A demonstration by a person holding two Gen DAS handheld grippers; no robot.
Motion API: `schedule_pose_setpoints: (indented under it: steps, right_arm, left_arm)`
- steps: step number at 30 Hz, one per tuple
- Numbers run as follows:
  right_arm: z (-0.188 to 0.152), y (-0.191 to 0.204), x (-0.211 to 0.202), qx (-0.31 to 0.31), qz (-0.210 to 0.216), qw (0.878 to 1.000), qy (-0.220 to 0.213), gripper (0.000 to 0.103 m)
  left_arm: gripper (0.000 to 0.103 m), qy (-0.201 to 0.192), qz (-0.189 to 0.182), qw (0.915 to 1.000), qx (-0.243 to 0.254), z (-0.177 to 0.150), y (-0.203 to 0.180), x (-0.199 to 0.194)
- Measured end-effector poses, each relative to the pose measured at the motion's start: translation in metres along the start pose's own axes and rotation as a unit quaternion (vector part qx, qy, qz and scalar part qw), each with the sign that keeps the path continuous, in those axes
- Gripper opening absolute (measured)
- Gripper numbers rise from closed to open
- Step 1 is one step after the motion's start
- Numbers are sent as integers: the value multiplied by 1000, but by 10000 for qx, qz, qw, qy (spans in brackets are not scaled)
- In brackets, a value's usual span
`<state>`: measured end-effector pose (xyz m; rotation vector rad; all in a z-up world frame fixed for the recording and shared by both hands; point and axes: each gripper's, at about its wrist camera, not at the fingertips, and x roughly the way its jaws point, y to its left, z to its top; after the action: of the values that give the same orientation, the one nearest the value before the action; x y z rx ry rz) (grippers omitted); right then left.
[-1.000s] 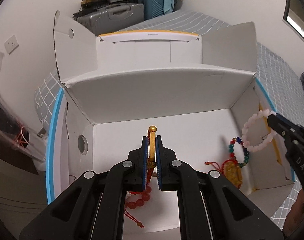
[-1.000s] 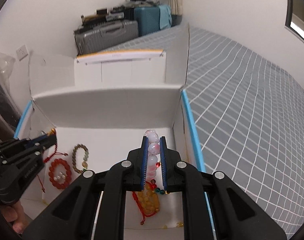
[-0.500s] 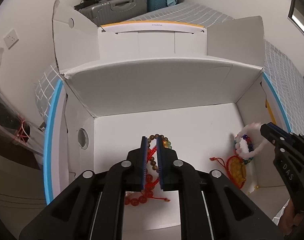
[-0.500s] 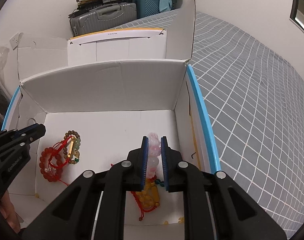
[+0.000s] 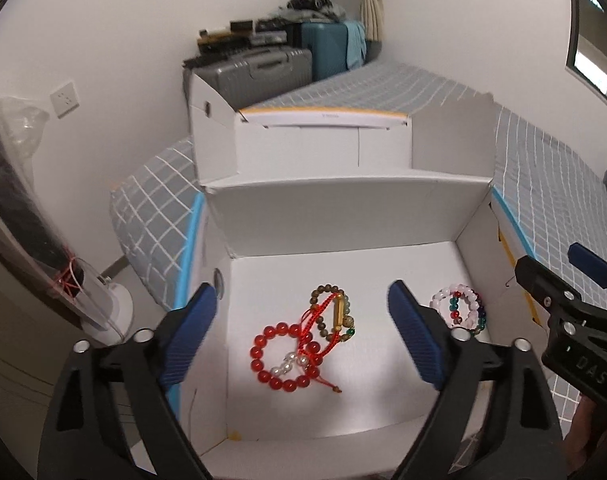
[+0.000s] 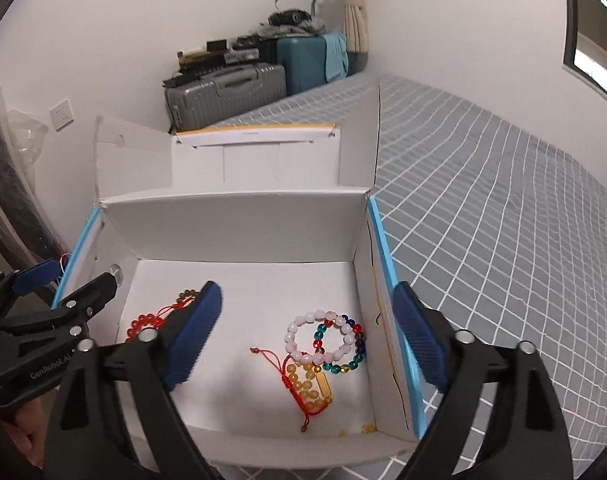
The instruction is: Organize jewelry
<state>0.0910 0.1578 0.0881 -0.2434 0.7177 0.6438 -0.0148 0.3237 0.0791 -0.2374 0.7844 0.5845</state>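
An open white cardboard box [image 5: 343,220] [image 6: 239,224] holds the jewelry. On its left floor lie a red bead bracelet [image 5: 281,354] [image 6: 143,324], a red-cord bracelet with a gold tube [image 5: 335,314] and a brown bead bracelet [image 5: 323,292]. On the right lie a pink bead bracelet [image 6: 299,336] [image 5: 443,298], a multicolour bead bracelet [image 6: 353,354] and a yellow bead bracelet with red cord [image 6: 307,384]. My left gripper [image 5: 303,336] is open and empty above the left pile. My right gripper [image 6: 307,340] is open and empty above the right pile.
The box sits on a bed with a grey checked cover [image 6: 503,240]. Its flaps stand up at the back [image 5: 323,144]. Suitcases [image 6: 227,88] stand against the far wall. A wall socket [image 5: 65,98] is at the left.
Both grippers have opened and pulled back up. The left one let go of the gold-tube bracelet, the right one let go of the pink bracelet; both now lie in the box.
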Motion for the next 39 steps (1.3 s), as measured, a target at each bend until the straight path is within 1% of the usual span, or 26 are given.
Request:
schedule_pose_setpoints:
  steps: [1,3,5,9,13,16,18,20,22,26,31,35,39]
  right_arm:
    - [-1,0,-5,-12,-4,10000,-46,92]
    - [-10,0,-16,-6,-16,9999,-160,95]
    - [-21,-2,-23,21,2,9998,-191,95]
    - [-40,-3,-37,-5,-132,9995,-283,95]
    - [-56,-5,-56,78,-176,9986,-483,95]
    - [-68,-4,-65,131,-126,9987,-473,95]
    - [-75,-3,-68,175,-105,9988,-451,95]
    - [-82,3,-70,92,-120,9991,-402,95]
    - [-88,8,-69,53,-95,9993,-353,95]
    - [-95,13,-66,9,-93,9996,-275,95]
    - [-95,11,-62,66,-48,9997,-217,95]
    - [-96,9,-60,102,-42,9998,-193,95]
    - [-96,7,-60,116,-50,9997,-197,95]
  left_arm:
    - [94,-47,13,10000,-6,-3,2,-5]
    - [96,-142,58,9999,-20,-10,5,-16]
    - [97,-223,79,9997,-14,-17,6,-25]
    - [97,-317,-44,9995,7,-35,5,-38]
    - [97,-335,-124,9994,-37,-57,10,-50]
    - [97,-409,-114,9991,-10,-73,10,-60]
    - [97,-456,-35,9989,29,-82,9,-65]
    - [97,-471,13,9989,48,-90,8,-67]
    - [97,-448,-15,9990,67,-95,8,-67]
    - [97,-444,-2,9989,119,-99,8,-66]
    - [97,-509,-19,9987,68,-99,10,-65]
    - [97,-471,-24,9989,35,-98,11,-62]
    - [97,-422,-140,9990,11,-97,10,-61]
